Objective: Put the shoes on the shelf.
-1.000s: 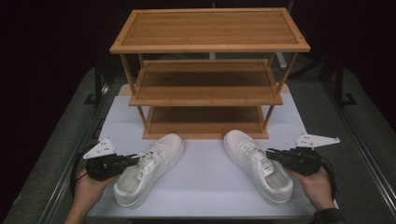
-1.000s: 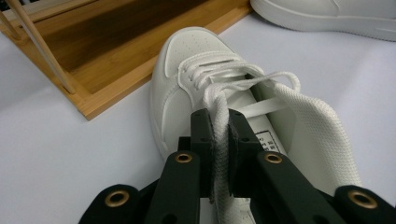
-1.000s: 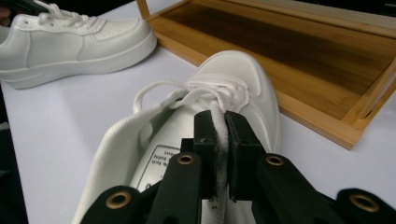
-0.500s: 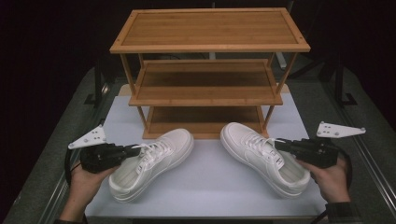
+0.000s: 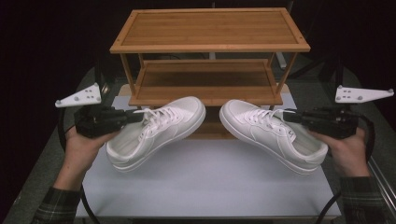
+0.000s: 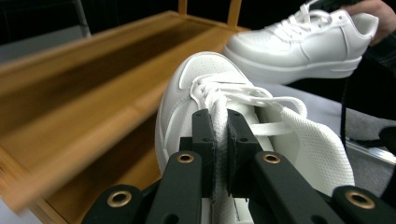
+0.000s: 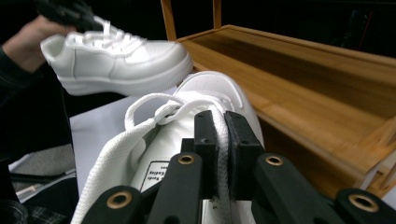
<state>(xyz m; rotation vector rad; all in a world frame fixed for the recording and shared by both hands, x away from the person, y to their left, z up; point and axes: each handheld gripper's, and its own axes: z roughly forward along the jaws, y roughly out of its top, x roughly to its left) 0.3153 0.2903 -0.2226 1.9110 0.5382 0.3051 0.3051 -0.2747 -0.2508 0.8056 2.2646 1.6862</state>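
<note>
Each sneaker hangs off the surface before the wooden rack (image 5: 210, 88), pinched by its soft tongue: left sneaker (image 5: 156, 130) in left tongs (image 6: 216, 140), right sneaker (image 5: 273, 133) in right tongs (image 7: 218, 140); light, likely to swing, tongue may slip

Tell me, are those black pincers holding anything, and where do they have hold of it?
Each holds a white sneaker by its tongue: the left gripper clamps the left sneaker, the right gripper the right sneaker.
</note>
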